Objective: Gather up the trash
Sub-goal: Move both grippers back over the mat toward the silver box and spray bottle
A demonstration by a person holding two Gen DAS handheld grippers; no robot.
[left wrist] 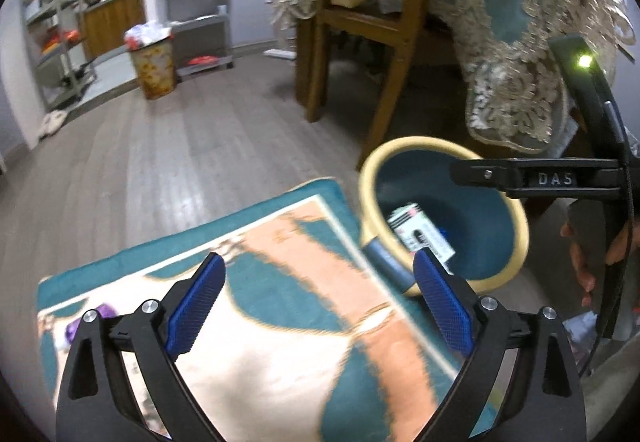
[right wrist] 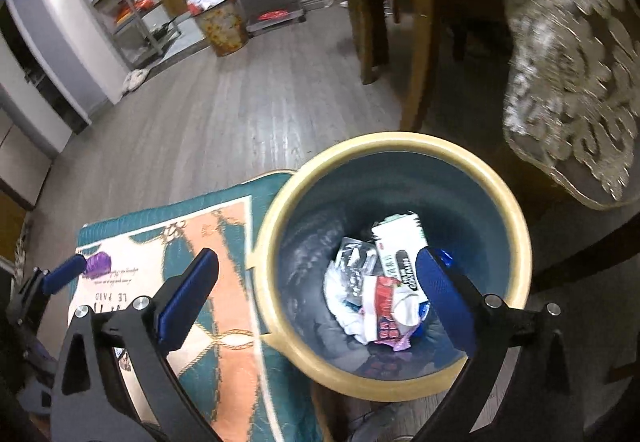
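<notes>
A round bin with a cream rim (right wrist: 276, 218) and blue inside stands on the floor at the rug's corner. It holds a white carton (right wrist: 400, 242) and crumpled wrappers (right wrist: 376, 302). My right gripper (right wrist: 319, 255) hangs open above the bin's mouth with nothing between its fingers. My left gripper (left wrist: 319, 260) is open and empty over the patterned rug (left wrist: 280, 282), just left of the bin's rim (left wrist: 366, 198). A small purple piece (right wrist: 98, 262) lies on the rug's far left part, close to the left gripper's blue finger (right wrist: 64, 274). The right gripper's black body (left wrist: 540, 178) reaches over the bin.
A wooden chair (left wrist: 360, 22) and a table draped in a teal lace-edged cloth (left wrist: 520, 42) stand behind the bin. Across the wood floor are a floral bin full of bags (left wrist: 154, 70) and metal shelves (left wrist: 52, 34). A hand (left wrist: 580, 262) grips the right tool.
</notes>
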